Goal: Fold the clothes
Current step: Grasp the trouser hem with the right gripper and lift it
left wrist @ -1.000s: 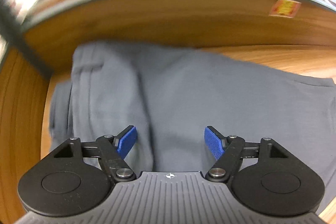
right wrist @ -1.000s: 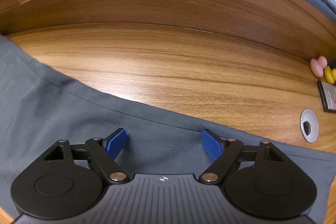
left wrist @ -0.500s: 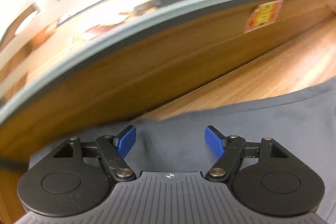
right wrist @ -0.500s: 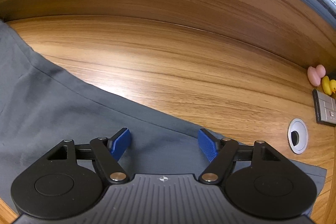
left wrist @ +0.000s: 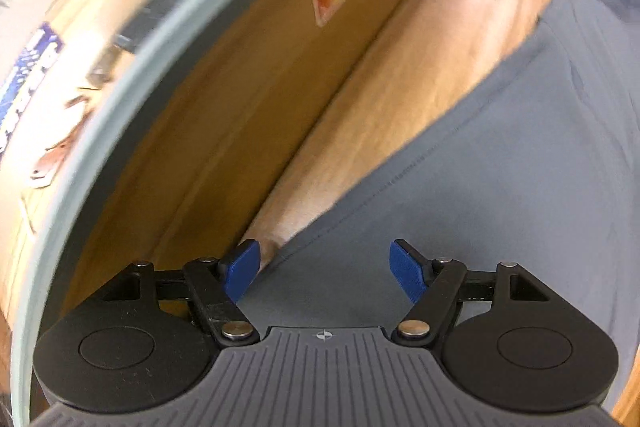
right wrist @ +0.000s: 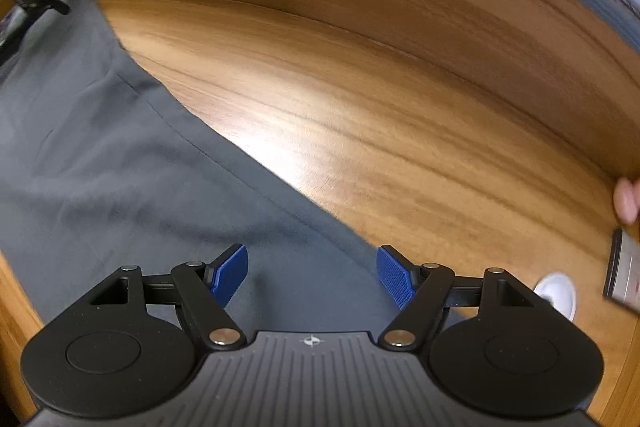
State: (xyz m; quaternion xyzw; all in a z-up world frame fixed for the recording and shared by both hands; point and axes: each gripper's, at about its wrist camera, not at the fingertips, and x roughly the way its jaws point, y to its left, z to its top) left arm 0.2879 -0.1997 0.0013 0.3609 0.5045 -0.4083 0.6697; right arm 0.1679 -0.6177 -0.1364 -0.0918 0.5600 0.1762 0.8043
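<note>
smooth grey garment (left wrist: 520, 187) lies flat on grained wooden table (right wrist: 360, 87); both grippers' ribbed blue fingers (right wrist: 394, 281) spread, empty.

Wooden table (right wrist: 380, 99) — grey garment (right wrist: 100, 167) spread flat, white grommet (right wrist: 558, 293).

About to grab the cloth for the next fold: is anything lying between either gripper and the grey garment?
Nothing visible. The left gripper and the right gripper both have open jaws directly over the grey garment, each near its edge on the bare wooden table.
</note>
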